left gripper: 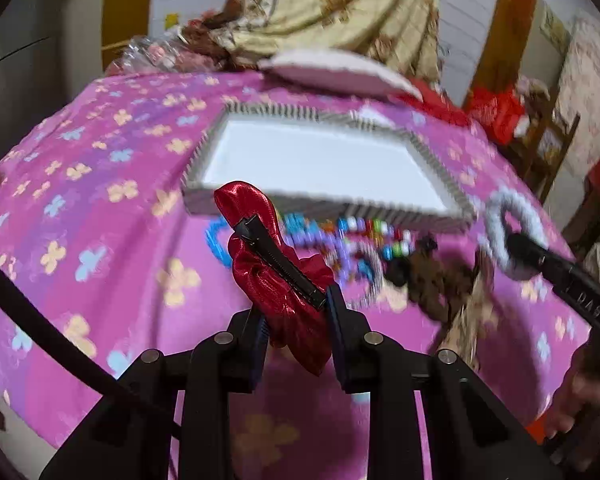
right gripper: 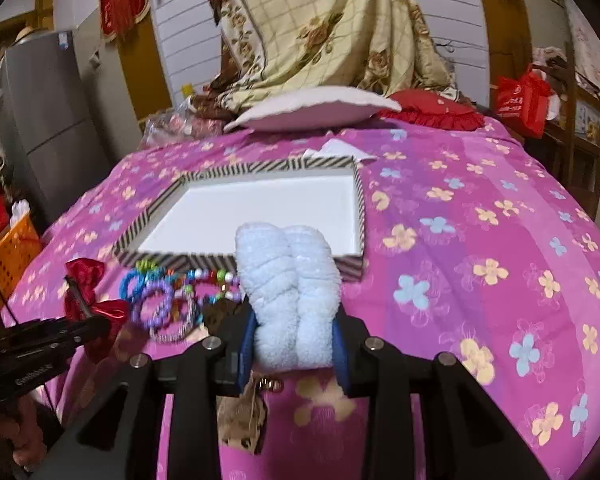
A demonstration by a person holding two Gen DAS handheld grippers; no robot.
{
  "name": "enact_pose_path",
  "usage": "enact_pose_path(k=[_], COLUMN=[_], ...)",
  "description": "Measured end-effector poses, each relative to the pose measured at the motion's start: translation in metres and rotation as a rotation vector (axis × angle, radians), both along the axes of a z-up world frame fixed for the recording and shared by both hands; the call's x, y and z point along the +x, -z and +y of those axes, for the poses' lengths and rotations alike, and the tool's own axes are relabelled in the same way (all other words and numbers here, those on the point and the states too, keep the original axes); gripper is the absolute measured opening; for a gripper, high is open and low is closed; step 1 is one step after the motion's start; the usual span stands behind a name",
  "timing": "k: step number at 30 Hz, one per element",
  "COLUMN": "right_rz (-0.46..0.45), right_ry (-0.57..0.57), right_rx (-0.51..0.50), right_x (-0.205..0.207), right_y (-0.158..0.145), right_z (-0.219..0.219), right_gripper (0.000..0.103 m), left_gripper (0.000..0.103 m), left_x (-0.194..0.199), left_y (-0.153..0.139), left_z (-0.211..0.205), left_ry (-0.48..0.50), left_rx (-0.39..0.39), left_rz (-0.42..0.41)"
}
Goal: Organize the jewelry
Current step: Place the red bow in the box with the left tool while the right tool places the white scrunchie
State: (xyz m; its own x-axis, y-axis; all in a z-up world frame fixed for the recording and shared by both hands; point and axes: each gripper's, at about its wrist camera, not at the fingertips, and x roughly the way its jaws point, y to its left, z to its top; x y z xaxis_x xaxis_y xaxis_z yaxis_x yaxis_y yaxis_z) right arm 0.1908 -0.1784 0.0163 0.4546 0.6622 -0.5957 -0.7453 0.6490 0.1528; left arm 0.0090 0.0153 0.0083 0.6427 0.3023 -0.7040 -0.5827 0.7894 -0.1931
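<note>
Up close from the left wrist: left gripper (left gripper: pixel 296 312) clamped on a red satin bow clip (left gripper: pixel 276 264), lifted above the pink flowered bedspread (left gripper: pixel 80 200). Beyond, a striped shallow box (left gripper: pixel 324 160), white inside; just before its near wall, a blurred heap of bead bracelets (left gripper: pixel 340 244).

From the right wrist: right gripper (right gripper: pixel 296 344) closed around a fluffy pale-blue scrunchie (right gripper: pixel 288 292), held near that box's front edge, beside the bracelets.

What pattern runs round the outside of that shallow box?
Black-and-white diagonal stripes on the box; its inside is plain white. Clearest in the right wrist view.
</note>
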Motion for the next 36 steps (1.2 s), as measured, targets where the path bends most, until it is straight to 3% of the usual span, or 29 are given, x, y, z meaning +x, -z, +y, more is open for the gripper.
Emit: enact_pose_path(k=[5, 8, 12, 14, 17, 20, 24, 28, 32, 36], right_rz=[-0.062, -0.025, -0.003, 0.014, 0.065, 0.053, 0.091, 0.105, 0.093, 0.07], right_ry=[0.016, 0.012, 0.014, 0.009, -0.02, 0.009, 0.044, 0.058, 0.051, 0.043], right_rx=[0.035, 0.078, 0.06, 0.048, 0.004, -0.088, -0.135, -0.138, -0.144, -0.118], right_x=[0.011, 0.026, 0.045, 0.056, 0.077, 0.095, 0.115, 0.118, 0.113, 0.109], right_y=[-0.011, -0.01, -0.001, 0.005, 0.018, 0.03, 0.045, 0.05, 0.051, 0.045], right_z=[0.021, 0.035, 0.06, 0.072, 0.093, 0.11, 0.117, 0.114, 0.113, 0.106], right_gripper=[0.033, 0.033, 0.033, 0.033, 0.033, 0.033, 0.033, 0.033, 0.044, 0.055], left_gripper=[0.0, 0.0, 0.0, 0.0, 0.0, 0.0, 0.0, 0.0, 0.0, 0.015], left_x=[0.016, 0.037, 0.059, 0.067, 0.078, 0.089, 0.102, 0.11, 0.109, 0.108], left_y=[-0.02, -0.026, -0.014, -0.01, -0.01, 0.001, 0.017, 0.03, 0.029, 0.027], left_z=[0.032, 0.049, 0.074, 0.089, 0.101, 0.112, 0.122, 0.122, 0.115, 0.114], left_ry=[-0.065, -0.06, -0.055, -0.061, -0.074, -0.055, -0.035, -0.03, -0.027, -0.032], left_rx=[0.019, 0.021, -0.009, -0.059, -0.024, -0.065, -0.157, -0.181, -0.162, -0.159], left_rz=[-0.076, -0.129, -0.2, -0.219, -0.198, -0.163, -0.122, -0.059, -0.051, -0.043])
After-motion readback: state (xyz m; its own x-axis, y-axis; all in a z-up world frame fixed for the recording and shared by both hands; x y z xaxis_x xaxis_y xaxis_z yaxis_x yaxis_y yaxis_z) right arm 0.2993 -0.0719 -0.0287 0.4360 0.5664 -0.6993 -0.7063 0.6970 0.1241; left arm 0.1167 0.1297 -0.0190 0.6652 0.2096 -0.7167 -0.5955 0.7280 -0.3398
